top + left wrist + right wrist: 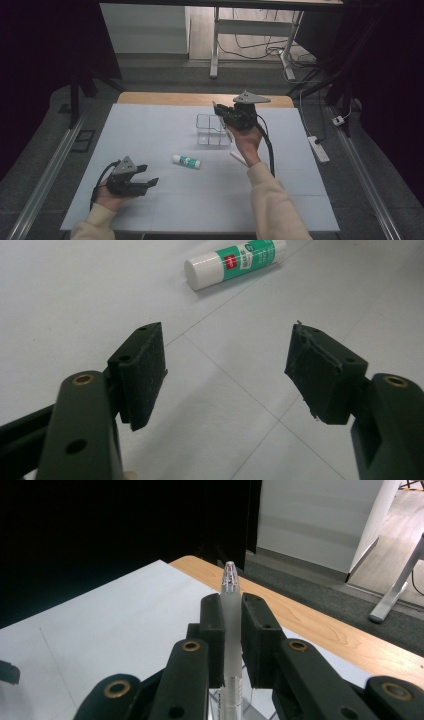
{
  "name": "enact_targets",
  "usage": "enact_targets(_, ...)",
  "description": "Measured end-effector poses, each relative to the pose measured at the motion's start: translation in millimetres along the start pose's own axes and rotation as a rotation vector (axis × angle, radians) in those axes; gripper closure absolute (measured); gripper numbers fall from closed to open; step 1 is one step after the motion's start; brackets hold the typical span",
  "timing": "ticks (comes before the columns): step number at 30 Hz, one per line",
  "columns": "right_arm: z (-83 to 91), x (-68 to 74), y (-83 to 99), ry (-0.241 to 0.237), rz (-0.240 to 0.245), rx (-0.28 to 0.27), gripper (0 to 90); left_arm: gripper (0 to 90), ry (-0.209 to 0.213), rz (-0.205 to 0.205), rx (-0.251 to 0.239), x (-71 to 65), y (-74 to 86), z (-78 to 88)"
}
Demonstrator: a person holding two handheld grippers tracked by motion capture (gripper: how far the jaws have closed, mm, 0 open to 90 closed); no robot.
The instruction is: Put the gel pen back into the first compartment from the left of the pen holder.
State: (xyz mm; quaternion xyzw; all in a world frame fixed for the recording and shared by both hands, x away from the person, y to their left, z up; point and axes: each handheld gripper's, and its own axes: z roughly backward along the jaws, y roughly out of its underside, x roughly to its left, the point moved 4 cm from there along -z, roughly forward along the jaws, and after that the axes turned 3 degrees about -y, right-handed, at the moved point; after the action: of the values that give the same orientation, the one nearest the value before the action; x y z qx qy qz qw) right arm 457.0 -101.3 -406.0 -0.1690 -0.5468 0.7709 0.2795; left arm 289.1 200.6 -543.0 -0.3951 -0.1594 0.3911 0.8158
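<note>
The right gripper point(220, 111) was up over the far middle of the tabletop point(150, 130), and its fingers point(215, 630) were clamped tight on a frosted pen point(231, 610) — in the right gripper view the pen stood straight up between the two pads, tip poking out above them. From the high view the pen was really hard to pick out; just a thin pale sliver running down past the hand, and I couldn't say where its lower end stopped. In the right gripper view the bottom of the pen was cut off by the frame edge.

Right under and beside that gripper sat a clear plastic box point(210, 131). It was see-through enough that its walls mostly showed as faint outlines, and the gripper covered its right corner, so I couldn't tell if anything was inside it.

The left gripper point(150, 175) rested near the front left of the tabletop, held in the left hand point(107, 197), fingers point(145, 372) spread wide with nothing between them — only bare white surface. A glue stick point(186, 161) with a green label lay on its side a bit beyond it, roughly mid-table. In the left gripper view its far end ran off the top edge and the label print was too small to read.
</note>
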Motion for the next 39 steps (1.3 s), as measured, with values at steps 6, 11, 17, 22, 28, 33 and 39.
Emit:
enact_targets(6, -4.4, -1.3, -4.4, -0.009, -0.004, -0.015, 79.4, 32.4, 0.001, 0.0, -0.001, 0.4, 0.9, 0.5)
enact_targets(11, -5.8, -1.5, -8.3, -0.007, 0.0, -0.024, 79.4, 32.4, 0.0, 0.001, 0.0, 0.3, 1.5, 0.4)
enact_targets(17, -8.8, -3.3, -11.9, -0.005, 0.0, -0.038, 79.4, 32.4, 0.002, -0.001, 0.004, 1.1, 1.6, -1.3)
enact_targets(22, -12.0, -5.1, -14.7, -0.005, -0.003, -0.051, 79.4, 32.4, 0.005, -0.003, 0.005, 1.0, 1.6, -2.2)
enact_targets(28, -18.4, -7.3, -20.0, -0.004, -0.02, -0.075, 79.4, 32.4, 0.006, -0.007, 0.006, 1.1, 1.7, -2.8)
enact_targets(33, -28.7, -9.5, -23.6, -0.013, -0.042, -0.093, 79.4, 32.4, 0.006, -0.005, 0.01, 2.2, 1.9, -3.8)
enact_targets(39, -40.0, -11.3, -27.2, -0.02, -0.037, -0.105, 79.4, 32.4, 0.004, -0.004, 0.015, 3.2, 2.5, -4.5)
